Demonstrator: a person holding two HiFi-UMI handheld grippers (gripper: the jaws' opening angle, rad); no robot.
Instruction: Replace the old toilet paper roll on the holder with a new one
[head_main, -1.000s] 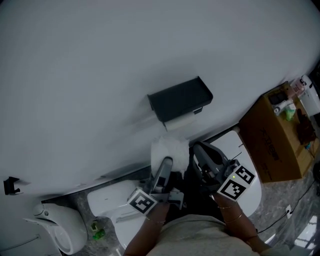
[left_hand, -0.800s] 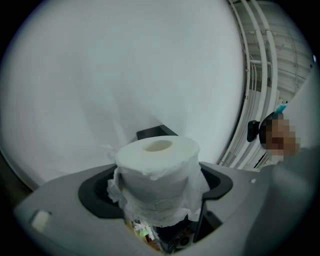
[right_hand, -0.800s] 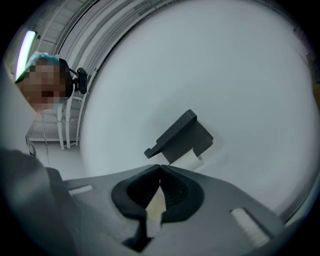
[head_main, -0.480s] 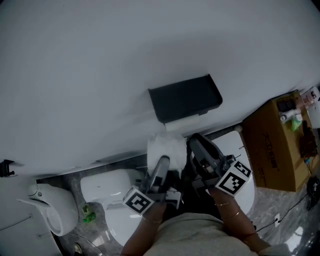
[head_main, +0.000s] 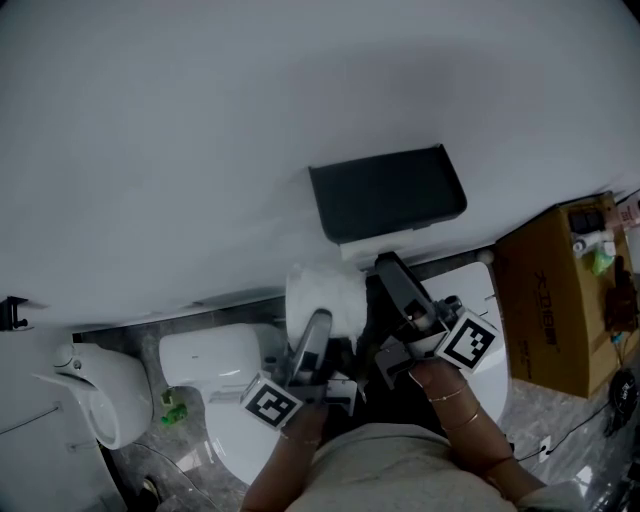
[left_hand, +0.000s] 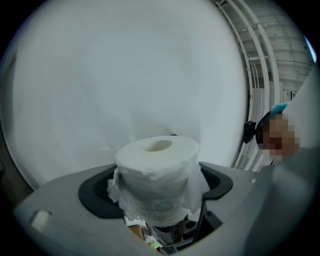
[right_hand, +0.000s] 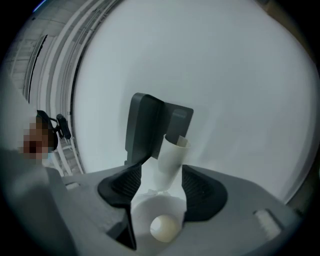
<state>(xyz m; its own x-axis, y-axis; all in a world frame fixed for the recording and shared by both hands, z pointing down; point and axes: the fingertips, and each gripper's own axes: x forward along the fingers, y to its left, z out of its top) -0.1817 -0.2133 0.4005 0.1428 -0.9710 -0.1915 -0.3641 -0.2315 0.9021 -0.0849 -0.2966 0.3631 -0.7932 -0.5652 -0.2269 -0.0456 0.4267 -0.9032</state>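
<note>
Toilet paper roll (left_hand: 159, 170), new and full, is pinched in the left gripper (head_main: 318, 325) just below the wall holder (head_main: 388, 192). The right gripper (right_hand: 162, 187), its jaws just opened wide, loosely straddles the old tube (right_hand: 172, 160). Removing the tube and fitting the new roll apparently remain.

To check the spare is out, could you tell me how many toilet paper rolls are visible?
2: a full roll held in the left gripper, and the nearly bare old roll under the black holder. Others may be hidden.
</note>
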